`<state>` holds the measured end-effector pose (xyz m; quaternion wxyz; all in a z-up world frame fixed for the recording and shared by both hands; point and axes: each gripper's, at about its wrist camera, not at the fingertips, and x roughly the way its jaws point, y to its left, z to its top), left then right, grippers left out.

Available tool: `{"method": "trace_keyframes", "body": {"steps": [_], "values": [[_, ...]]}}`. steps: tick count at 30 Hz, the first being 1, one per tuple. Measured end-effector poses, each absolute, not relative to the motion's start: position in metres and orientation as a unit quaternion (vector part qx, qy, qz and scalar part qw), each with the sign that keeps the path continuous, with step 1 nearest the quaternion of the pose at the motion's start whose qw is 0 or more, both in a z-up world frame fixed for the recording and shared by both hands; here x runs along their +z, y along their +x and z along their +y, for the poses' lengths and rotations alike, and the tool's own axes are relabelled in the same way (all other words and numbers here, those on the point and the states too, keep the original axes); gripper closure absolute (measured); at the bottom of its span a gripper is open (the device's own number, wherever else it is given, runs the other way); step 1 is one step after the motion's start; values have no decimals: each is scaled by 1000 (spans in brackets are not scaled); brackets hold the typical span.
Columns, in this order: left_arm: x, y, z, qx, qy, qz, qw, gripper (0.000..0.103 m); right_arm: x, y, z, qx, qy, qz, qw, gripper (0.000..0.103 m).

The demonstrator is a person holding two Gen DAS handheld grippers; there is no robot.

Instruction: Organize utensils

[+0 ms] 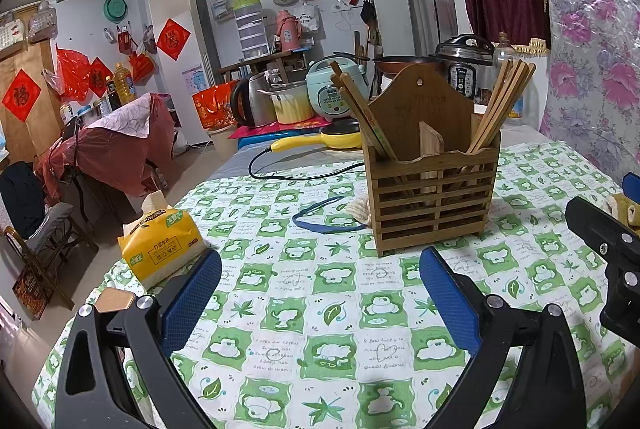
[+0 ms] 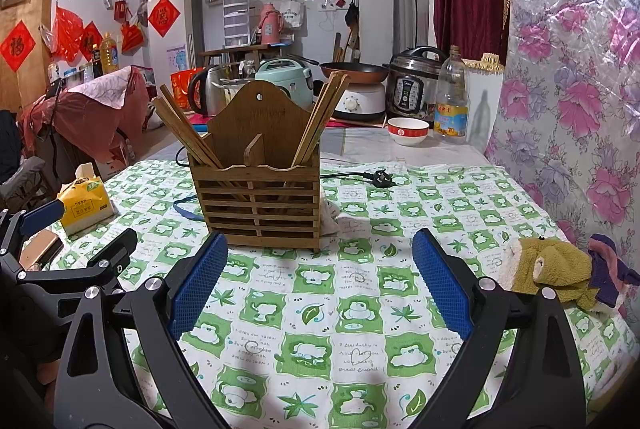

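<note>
A slatted wooden utensil holder (image 1: 432, 197) (image 2: 258, 201) stands on the green-and-white checked tablecloth (image 1: 320, 309) (image 2: 340, 309), split by a middle divider. Several chopsticks (image 1: 360, 113) (image 2: 184, 133) lean out of its left compartment and several more chopsticks (image 1: 504, 101) (image 2: 324, 113) out of its right one. My left gripper (image 1: 320, 293) is open, just short of the holder, nothing between its blue pads. My right gripper (image 2: 320, 281) is open too, empty, close in front of the holder. Each gripper shows at the edge of the other's view.
A yellow tissue pack (image 1: 160, 241) (image 2: 86, 205) lies at the table's left edge, a blue band (image 1: 324, 221) left of the holder. A crumpled olive cloth (image 2: 548, 269) sits right. Behind are a plug and cord (image 2: 376, 176), a red-and-white bowl (image 2: 408, 131), an oil bottle (image 2: 452, 97) and cookers.
</note>
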<state>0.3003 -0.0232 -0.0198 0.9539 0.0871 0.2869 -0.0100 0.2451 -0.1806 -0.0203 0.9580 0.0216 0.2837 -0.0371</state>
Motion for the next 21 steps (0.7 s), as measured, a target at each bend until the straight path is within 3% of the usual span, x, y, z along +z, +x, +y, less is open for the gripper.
{"method": "trace_keyframes", "body": {"steps": [21], "values": [[-21,301,-23,-10,88,286,954,6,-20,245,-181,-37,24,283,958,12]]}}
